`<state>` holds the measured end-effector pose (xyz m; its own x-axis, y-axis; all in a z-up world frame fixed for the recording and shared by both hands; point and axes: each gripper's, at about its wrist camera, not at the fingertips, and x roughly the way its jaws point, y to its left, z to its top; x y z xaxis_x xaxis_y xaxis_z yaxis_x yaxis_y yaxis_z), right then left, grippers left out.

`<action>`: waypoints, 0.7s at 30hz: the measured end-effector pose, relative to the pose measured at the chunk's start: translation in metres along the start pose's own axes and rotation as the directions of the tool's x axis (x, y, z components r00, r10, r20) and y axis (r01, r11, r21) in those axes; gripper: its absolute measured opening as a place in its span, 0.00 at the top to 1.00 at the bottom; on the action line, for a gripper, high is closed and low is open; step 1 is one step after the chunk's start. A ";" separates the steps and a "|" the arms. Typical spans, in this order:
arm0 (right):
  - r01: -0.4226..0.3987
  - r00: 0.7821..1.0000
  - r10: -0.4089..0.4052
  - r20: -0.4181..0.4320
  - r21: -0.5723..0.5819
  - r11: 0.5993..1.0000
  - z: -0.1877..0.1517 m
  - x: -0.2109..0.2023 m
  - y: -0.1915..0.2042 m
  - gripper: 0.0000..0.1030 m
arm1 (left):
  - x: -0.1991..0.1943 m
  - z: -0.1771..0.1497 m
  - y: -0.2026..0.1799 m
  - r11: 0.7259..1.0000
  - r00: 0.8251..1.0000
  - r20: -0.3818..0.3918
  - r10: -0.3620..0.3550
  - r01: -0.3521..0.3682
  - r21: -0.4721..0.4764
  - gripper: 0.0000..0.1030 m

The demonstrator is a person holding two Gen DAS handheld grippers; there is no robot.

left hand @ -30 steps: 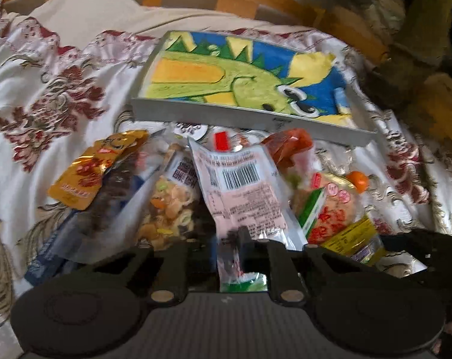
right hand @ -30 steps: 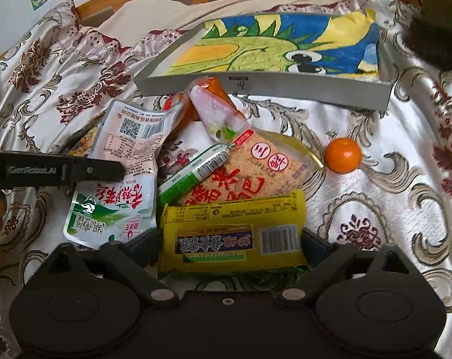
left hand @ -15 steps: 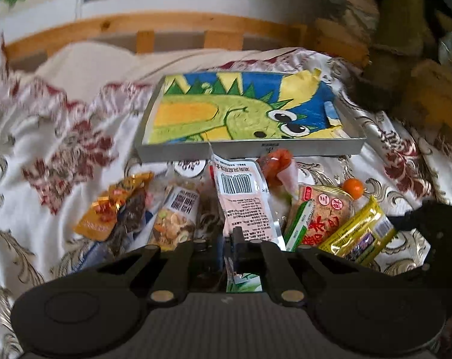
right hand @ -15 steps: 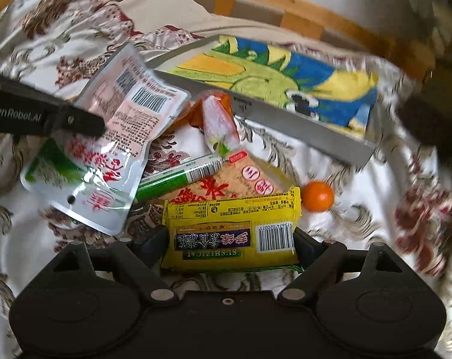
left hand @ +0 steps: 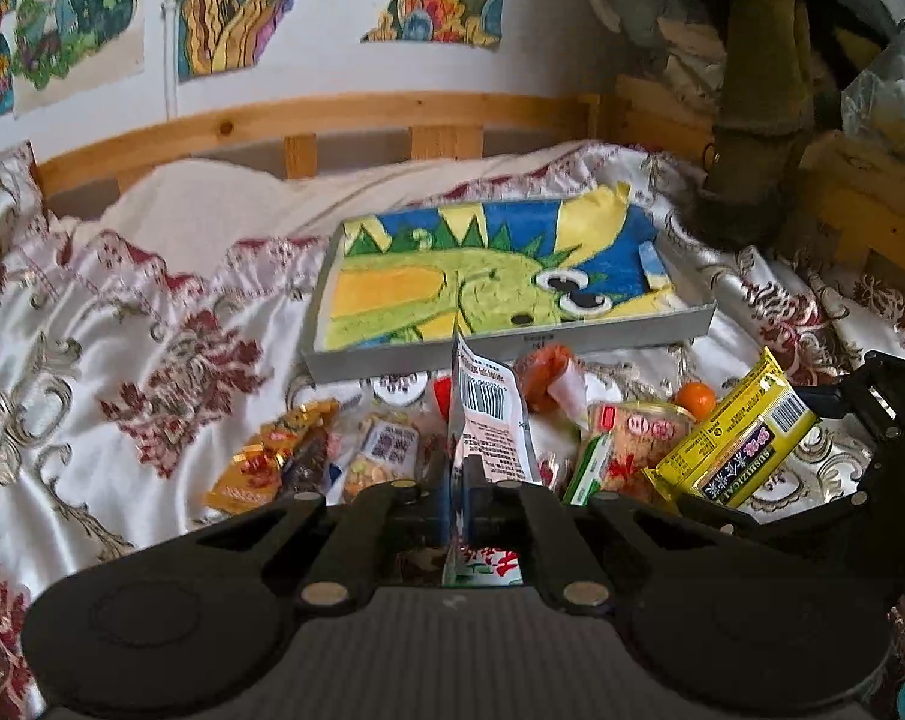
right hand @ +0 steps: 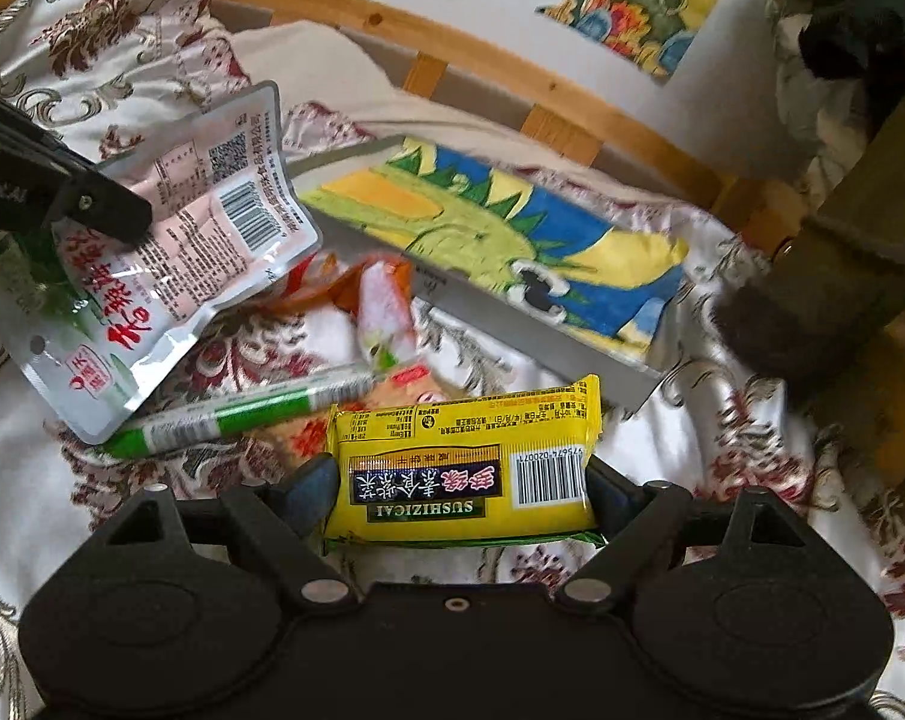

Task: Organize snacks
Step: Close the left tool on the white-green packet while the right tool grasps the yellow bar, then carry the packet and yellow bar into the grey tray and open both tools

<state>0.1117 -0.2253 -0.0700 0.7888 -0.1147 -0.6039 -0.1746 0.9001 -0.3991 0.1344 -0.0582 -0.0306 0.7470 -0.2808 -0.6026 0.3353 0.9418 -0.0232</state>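
Note:
My left gripper (left hand: 458, 483) is shut on a silver-pink snack pouch (left hand: 491, 420) with a barcode, held edge-on above the snack pile; the right wrist view shows this pouch (right hand: 176, 264) hanging from the left fingers (right hand: 104, 210). Between the wide-set pads of my right gripper (right hand: 461, 495) sits a yellow packet (right hand: 464, 468), gripped by its two ends and lifted off the bedspread. That yellow packet (left hand: 734, 438) also shows at the right of the left wrist view. Beyond both lies a shallow grey box (left hand: 512, 354) lined with a green dinosaur picture.
On the bedspread stay a gold wrapper (left hand: 272, 456), a mixed-snack bag (left hand: 380, 456), an orange pouch (left hand: 548, 366), a cracker pack (left hand: 632, 444), a green stick pack (right hand: 236, 420) and a small orange (left hand: 695, 396). A wooden bed rail (left hand: 356, 120) and wall drawings stand behind; dark clutter fills the right.
Both grippers rose with their packets. The silver-pink pouch came up off the pile and turned edge-on. The yellow packet left the bedspread and tilted. Both views swung up toward the wall.

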 end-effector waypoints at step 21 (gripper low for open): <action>0.086 0.952 -0.148 0.268 0.232 0.969 0.055 0.055 -0.068 0.16 | 0.072 0.136 -0.015 0.987 0.967 0.242 -0.083 0.113 -0.112 0.97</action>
<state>0.2001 -0.2699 -0.0379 0.9346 -0.1304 -0.3309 0.0352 0.9597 -0.2787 0.2609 -0.1173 0.0348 0.8331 -0.3945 -0.3876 0.3510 0.9188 -0.1807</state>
